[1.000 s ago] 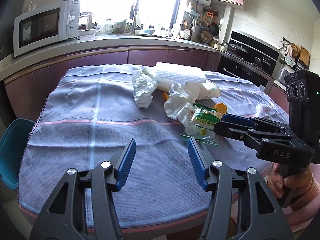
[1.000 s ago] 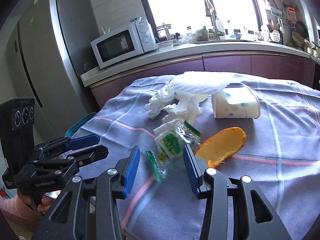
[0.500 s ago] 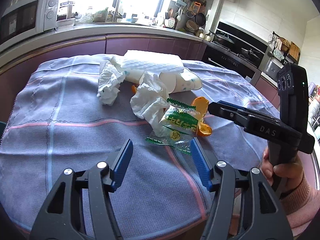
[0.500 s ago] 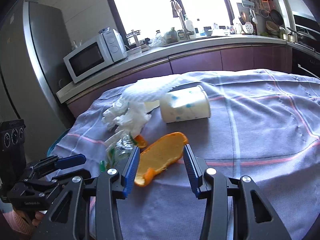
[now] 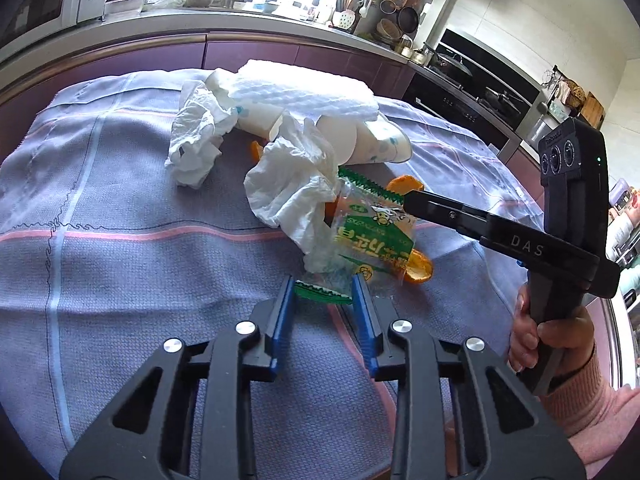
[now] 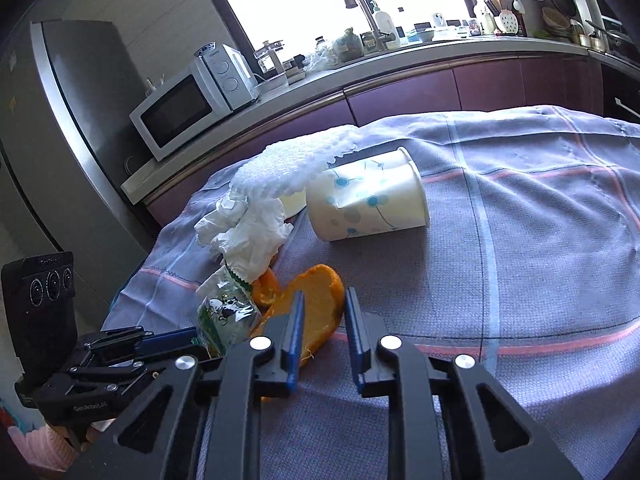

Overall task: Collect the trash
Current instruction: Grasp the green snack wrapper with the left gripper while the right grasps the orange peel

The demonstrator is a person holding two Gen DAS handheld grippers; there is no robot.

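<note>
While the left gripper [image 5: 323,294] straddles the wrapper's [image 5: 370,236] near end, fingers narrow but not gripping, the right gripper [image 6: 322,322] brackets the peel [image 6: 310,312], likewise part-open. Wrapper's long axis runs away from the left fingers, beside the tissue [image 5: 292,184] on the worktop [image 5: 140,280].

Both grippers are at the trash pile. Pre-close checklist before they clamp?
1. Left gripper open: ok.
2. Green snack wrapper edge between the left gripper's blue pads: ok, its serrated end sits in the gap.
3. Right gripper open: ok.
4. Orange peel centred for the right gripper: not ok, it lies mostly under the left pad, with little in the gap.
5. Crumpled tissue off the wrapper: not ok, it overlaps the wrapper's top and may drag along.
6. Pads touching the tablecloth: cannot tell.
</note>
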